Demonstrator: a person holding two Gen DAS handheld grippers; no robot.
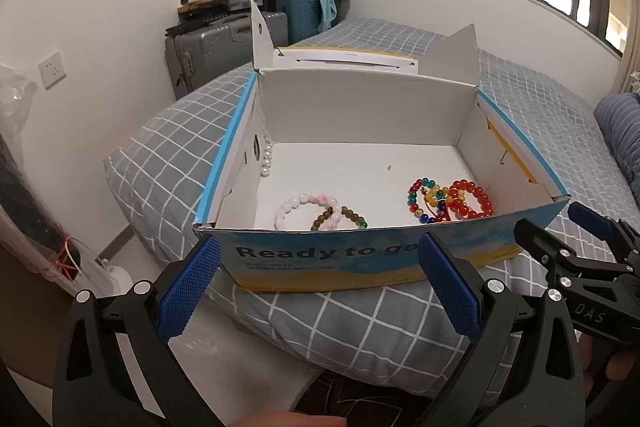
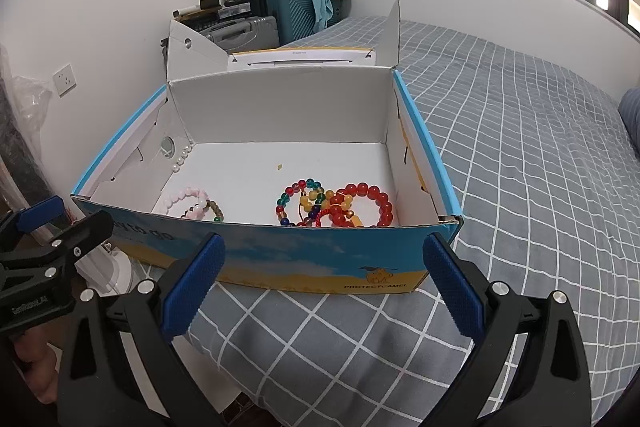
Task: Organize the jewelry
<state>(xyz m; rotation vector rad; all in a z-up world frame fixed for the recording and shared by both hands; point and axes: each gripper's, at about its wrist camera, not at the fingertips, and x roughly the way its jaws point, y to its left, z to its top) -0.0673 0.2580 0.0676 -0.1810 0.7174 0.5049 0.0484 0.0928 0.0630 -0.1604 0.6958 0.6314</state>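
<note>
Blue pads of our left gripper (image 1: 316, 287) fill the bottom of the left wrist view, spread wide with nothing between them. Just past them stands the near wall of the box (image 1: 360, 255), printed "Ready to go", resting on the checked bed (image 1: 320, 327). Over that wall, inside the box, we see the pink bracelet (image 1: 306, 209) overlapping a brown bead bracelet (image 1: 340, 219), both close against the near wall and almost straight ahead of our left jaws. A pearl strand (image 1: 267, 159) runs along the left wall, its long axis pointing away from us toward the back corner. Off to the right lies the coloured cluster (image 1: 450, 201), red and mixed beads tangled together. Our right gripper (image 1: 568, 239) shows at the right edge, level with the box's near corner.

From the right wrist view, our right gripper (image 2: 324, 287) is likewise wide open and holds nothing. Here the red bracelet (image 2: 366, 205) and the mixed bead bracelet (image 2: 304, 203) sit dead ahead, over the near wall and between the lines of the two pads. The pink bracelet (image 2: 188, 203) is off to the left, partly hidden by the wall. Our left gripper (image 2: 60, 227) shows at the left edge.

So we judge the split simple: left hand is nearer the pink and brown pair, right hand nearer the red cluster. Either must rise over the near wall and come down, since the beads lie flat on the box floor, tight behind that wall.
</note>
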